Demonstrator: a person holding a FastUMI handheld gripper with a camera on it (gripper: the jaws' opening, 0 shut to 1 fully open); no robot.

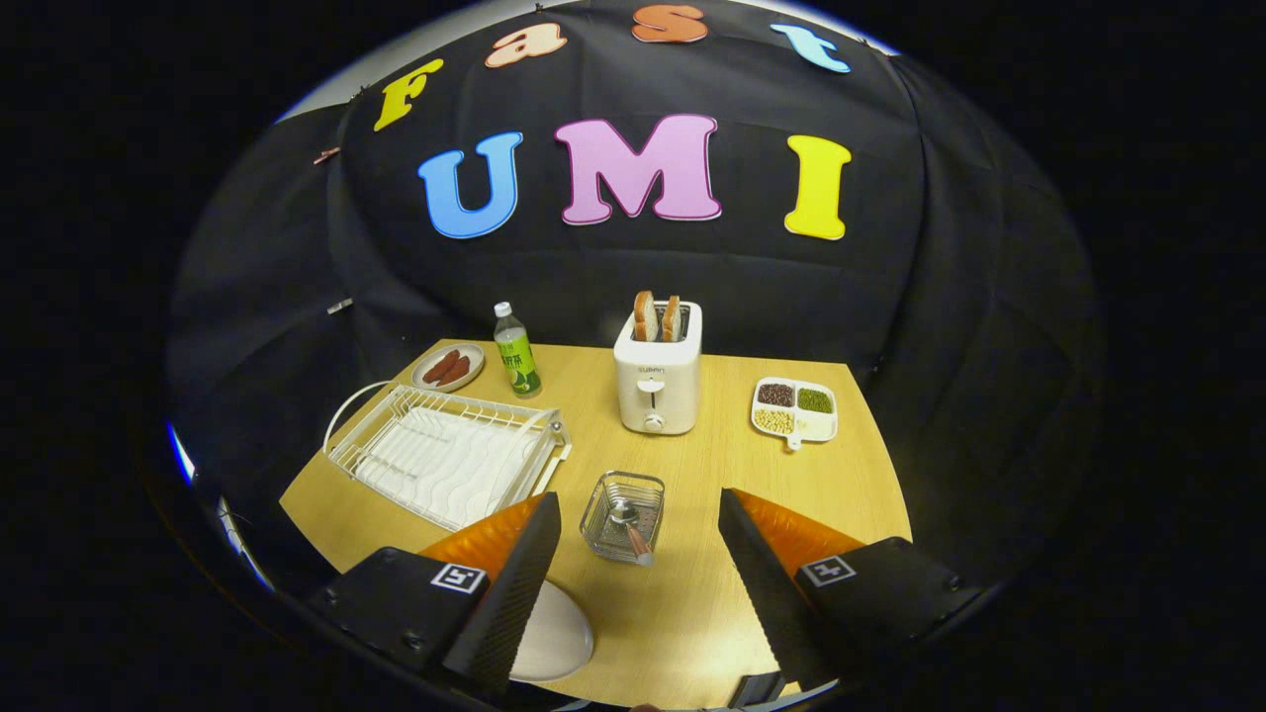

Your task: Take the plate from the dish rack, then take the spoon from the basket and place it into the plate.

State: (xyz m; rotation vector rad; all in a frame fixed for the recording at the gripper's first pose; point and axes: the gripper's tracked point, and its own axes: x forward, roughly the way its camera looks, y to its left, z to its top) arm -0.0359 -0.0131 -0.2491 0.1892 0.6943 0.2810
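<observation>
The gripper (633, 554) hovers above the near part of the wooden table (712, 613), its two fingers spread wide apart and gripping nothing.

- Basket (621, 516): a small wire basket stands on the table just ahead of the fingers, in the gap between their tips. It touches neither finger.
- Spoon (627, 524): lies inside the basket, bowl toward the far side, brownish handle slanting up over the near rim.
- Plate (554, 638): a plain white plate rests flat on the table at the near edge, beside the left finger, which covers part of it. The plate holds nothing that can be seen.
- Dish rack (445, 455): a white wire rack with a ribbed tray sits to the left of the basket, beyond the left finger, with no dishes visible in it.

Further back, at the centre of the table, stands a white toaster (658, 381) with two slices of bread (657, 316) upright in its slots. To its left are a green-labelled bottle (515, 351) and — beside that — a small dish of sausages (448, 367). To the toaster's right lies a divided tray (793, 408) with dark, green and pale beans in separate compartments, one compartment bare
</observation>
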